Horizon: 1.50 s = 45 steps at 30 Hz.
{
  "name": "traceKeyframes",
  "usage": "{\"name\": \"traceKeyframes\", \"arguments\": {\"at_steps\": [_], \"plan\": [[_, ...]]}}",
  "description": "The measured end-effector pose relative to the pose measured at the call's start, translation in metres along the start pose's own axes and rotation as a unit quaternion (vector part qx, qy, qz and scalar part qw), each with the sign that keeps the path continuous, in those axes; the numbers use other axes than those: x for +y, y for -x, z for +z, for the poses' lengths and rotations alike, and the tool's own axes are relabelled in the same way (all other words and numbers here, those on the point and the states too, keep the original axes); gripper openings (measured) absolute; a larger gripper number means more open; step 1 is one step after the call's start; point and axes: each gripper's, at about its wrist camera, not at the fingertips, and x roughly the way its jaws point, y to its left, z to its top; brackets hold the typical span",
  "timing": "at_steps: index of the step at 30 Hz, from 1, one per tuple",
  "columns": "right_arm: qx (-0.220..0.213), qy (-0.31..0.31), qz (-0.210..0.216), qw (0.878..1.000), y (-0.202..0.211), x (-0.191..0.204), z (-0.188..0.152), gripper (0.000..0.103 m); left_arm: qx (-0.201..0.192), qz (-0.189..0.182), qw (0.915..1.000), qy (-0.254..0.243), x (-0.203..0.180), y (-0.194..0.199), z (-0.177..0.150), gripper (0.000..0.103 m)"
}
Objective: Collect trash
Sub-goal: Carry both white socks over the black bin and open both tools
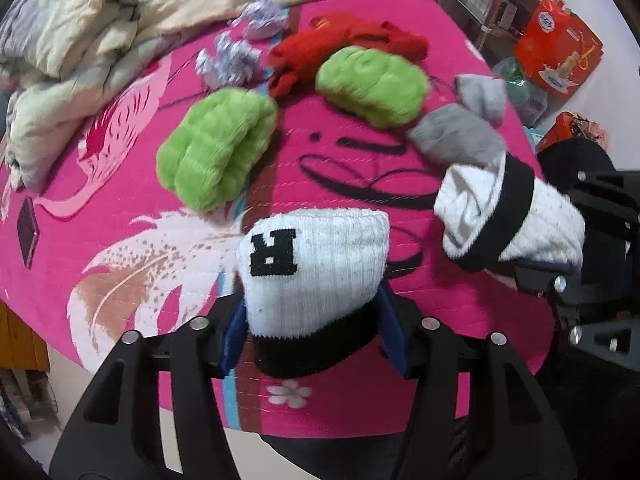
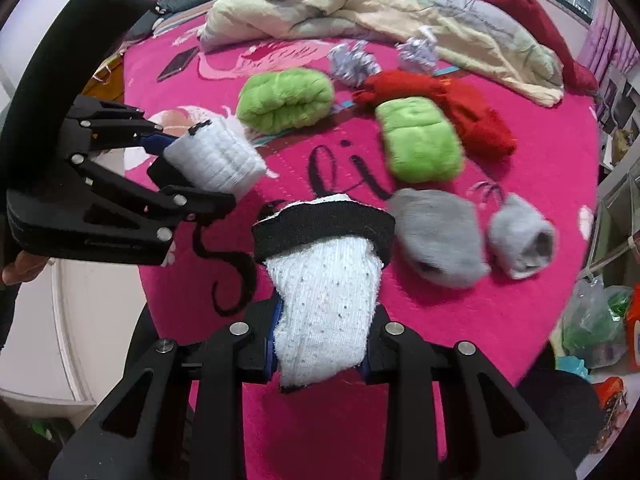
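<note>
My left gripper (image 1: 312,332) is shut on a white sock with a black cuff and a black "R" (image 1: 312,268), held above the pink bedspread (image 1: 352,168). My right gripper (image 2: 324,340) is shut on a matching white sock with a black cuff (image 2: 324,300). Each gripper shows in the other view: the right one (image 1: 532,264) at the right, the left one (image 2: 168,168) at the left. Two crumpled silver-white paper balls (image 1: 228,62) (image 1: 264,16) lie at the far side of the bedspread, also in the right wrist view (image 2: 354,64) (image 2: 418,54).
Two green sock bundles (image 1: 216,152) (image 1: 372,84), a red pair (image 1: 348,46) and two grey socks (image 1: 456,136) (image 1: 482,94) lie on the bed. A rumpled quilt (image 1: 80,40) covers the far end. A phone (image 1: 28,232) lies near the left edge. Bags (image 1: 560,48) sit on the floor beyond.
</note>
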Motion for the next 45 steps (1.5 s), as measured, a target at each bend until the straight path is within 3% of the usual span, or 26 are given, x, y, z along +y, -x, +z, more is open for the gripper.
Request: {"name": "traceKeyframes", "arguments": {"at_steps": [6, 13, 25, 35, 45], "plan": [[-0.012, -0.004, -0.004, 1.0, 0.024, -0.036, -0.011, 0.026, -0.004, 0.013, 0.9999, -0.005, -0.03, 0.009, 0.019, 0.057], [-0.028, -0.048, 0.004, 0.998, 0.046, -0.09, -0.024, 0.026, -0.007, 0.004, 0.9998, -0.016, -0.072, 0.011, 0.052, 0.056], [-0.076, -0.129, -0.037, 0.988, 0.093, -0.182, -0.055, 0.026, -0.023, -0.026, 0.9945, -0.099, -0.169, 0.016, 0.118, 0.056], [-0.093, -0.21, -0.086, 0.969, 0.122, -0.256, -0.103, 0.026, -0.018, -0.066, 0.9835, -0.167, -0.253, -0.007, 0.162, 0.056], [-0.101, -0.297, -0.153, 0.937, 0.154, -0.33, -0.162, 0.026, 0.041, -0.147, 0.9649, -0.214, -0.342, -0.062, 0.199, 0.057]]}}
